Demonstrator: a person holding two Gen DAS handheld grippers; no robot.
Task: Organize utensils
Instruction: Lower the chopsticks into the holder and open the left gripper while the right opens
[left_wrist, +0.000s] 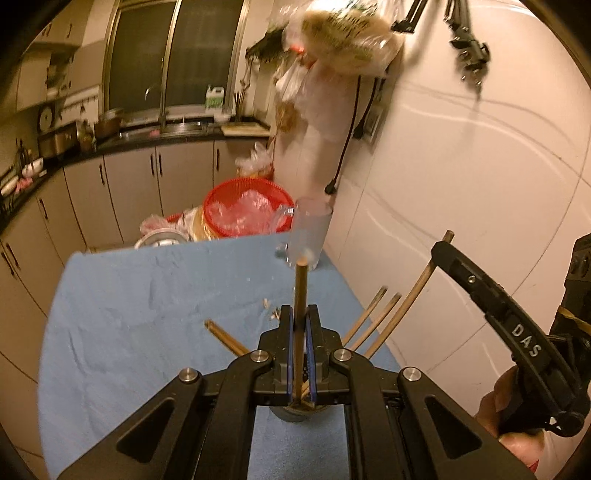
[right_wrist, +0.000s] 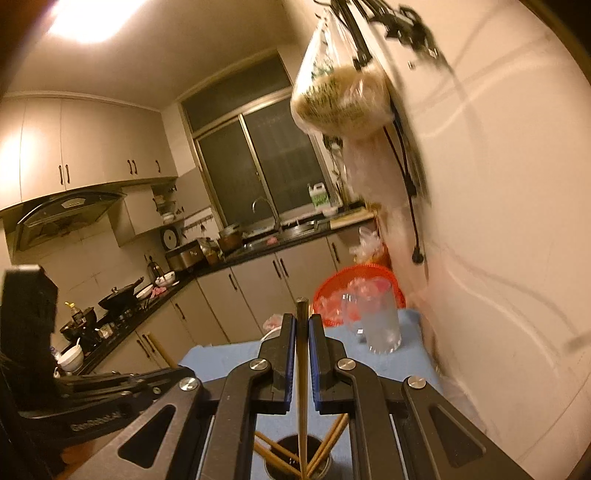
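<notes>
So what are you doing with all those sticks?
Someone is tidying chopsticks into a round holder on the blue tablecloth. The left gripper is shut on one dark chopstick, and the right gripper is shut on another chopstick whose lower end reaches down into the holder. More chopsticks already lean inside. A clear glass mug stands farther back, near the wall.

Dim kitchen: dark window (right_wrist: 258, 162) over sink counter (left_wrist: 162, 131), beige cabinets (right_wrist: 74, 144), range hood (right_wrist: 66, 214), ceiling light (right_wrist: 92, 14), white wall (left_wrist: 480, 166).
</notes>
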